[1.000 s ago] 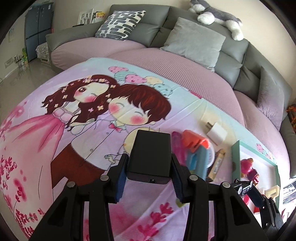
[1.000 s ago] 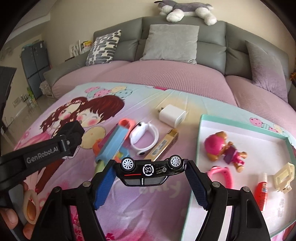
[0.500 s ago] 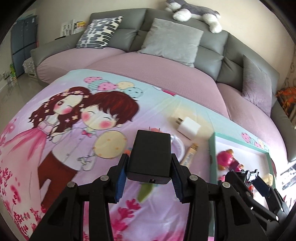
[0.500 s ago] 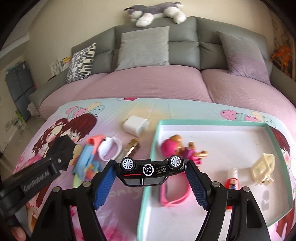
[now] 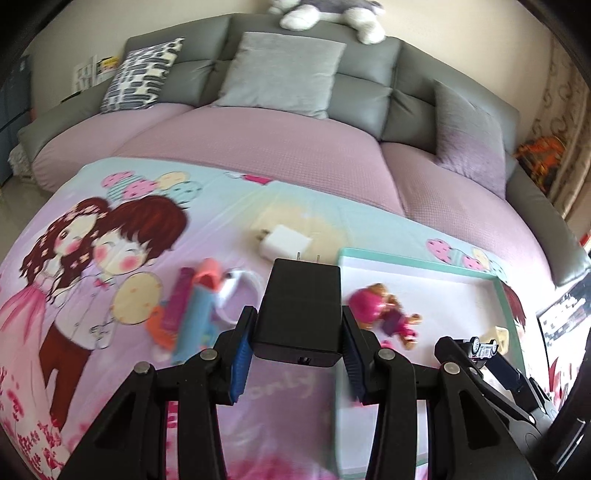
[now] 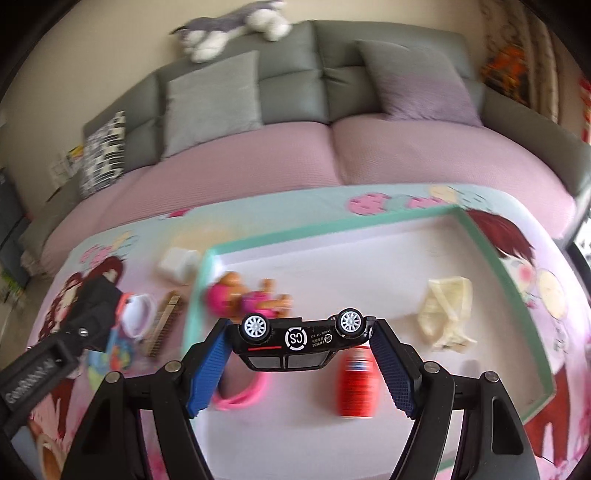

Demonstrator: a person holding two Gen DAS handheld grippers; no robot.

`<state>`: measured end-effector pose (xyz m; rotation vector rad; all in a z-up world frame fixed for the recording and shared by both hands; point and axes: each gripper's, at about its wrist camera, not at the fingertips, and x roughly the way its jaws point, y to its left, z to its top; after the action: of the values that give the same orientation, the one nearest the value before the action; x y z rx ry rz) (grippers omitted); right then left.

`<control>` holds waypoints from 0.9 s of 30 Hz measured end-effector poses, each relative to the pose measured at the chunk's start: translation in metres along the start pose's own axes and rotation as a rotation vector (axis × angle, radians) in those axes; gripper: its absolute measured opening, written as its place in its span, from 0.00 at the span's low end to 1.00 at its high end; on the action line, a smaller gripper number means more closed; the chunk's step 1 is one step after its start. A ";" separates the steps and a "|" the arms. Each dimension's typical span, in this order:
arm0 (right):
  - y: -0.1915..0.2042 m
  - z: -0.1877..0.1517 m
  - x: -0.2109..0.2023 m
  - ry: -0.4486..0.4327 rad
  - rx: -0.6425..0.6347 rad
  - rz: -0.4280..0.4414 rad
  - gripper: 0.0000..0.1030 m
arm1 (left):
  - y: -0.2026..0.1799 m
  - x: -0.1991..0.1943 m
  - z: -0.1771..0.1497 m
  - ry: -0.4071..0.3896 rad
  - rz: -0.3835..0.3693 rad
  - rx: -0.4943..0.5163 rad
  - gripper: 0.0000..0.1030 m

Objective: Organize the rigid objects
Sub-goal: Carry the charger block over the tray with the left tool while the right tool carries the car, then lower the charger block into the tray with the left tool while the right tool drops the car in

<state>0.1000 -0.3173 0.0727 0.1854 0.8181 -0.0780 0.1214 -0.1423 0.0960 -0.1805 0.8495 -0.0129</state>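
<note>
My left gripper [image 5: 297,360] is shut on a black power adapter [image 5: 299,314], held above the cartoon blanket near the left edge of the green-rimmed white tray [image 5: 406,258]. My right gripper [image 6: 300,363] is shut on a black toy car [image 6: 300,341], turned on its side, held over the tray [image 6: 325,229]. In the tray lie a pink doll [image 6: 243,299], a pink band [image 6: 240,397], a red bottle [image 6: 356,382] and a cream clip [image 6: 448,314]. The right gripper with the car also shows in the left wrist view [image 5: 482,347].
On the blanket left of the tray lie a white charger [image 5: 284,242], a blue and orange toy [image 5: 195,317], a white band [image 5: 236,291] and a brown comb [image 6: 164,321]. A grey sofa with cushions [image 5: 280,74] and a plush dog [image 5: 328,14] stands behind.
Both grippers have moved to the right with their loads. The right gripper with the car is now further over the tray; the left one has come up to the tray's left edge.
</note>
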 end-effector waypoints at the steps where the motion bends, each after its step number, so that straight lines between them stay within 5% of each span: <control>1: -0.006 0.000 0.000 0.008 0.009 -0.021 0.76 | -0.007 0.002 0.000 0.005 -0.006 0.012 0.44; 11: -0.046 -0.001 -0.002 0.021 0.052 -0.153 0.76 | -0.060 0.018 -0.008 0.050 -0.096 0.090 0.44; 27: -0.048 -0.001 0.000 0.032 0.043 -0.171 0.76 | -0.070 0.033 -0.029 0.088 -0.123 0.127 0.44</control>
<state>0.0927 -0.3642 0.0658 0.1575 0.8632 -0.2542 0.1260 -0.2181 0.0644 -0.1135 0.9209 -0.1902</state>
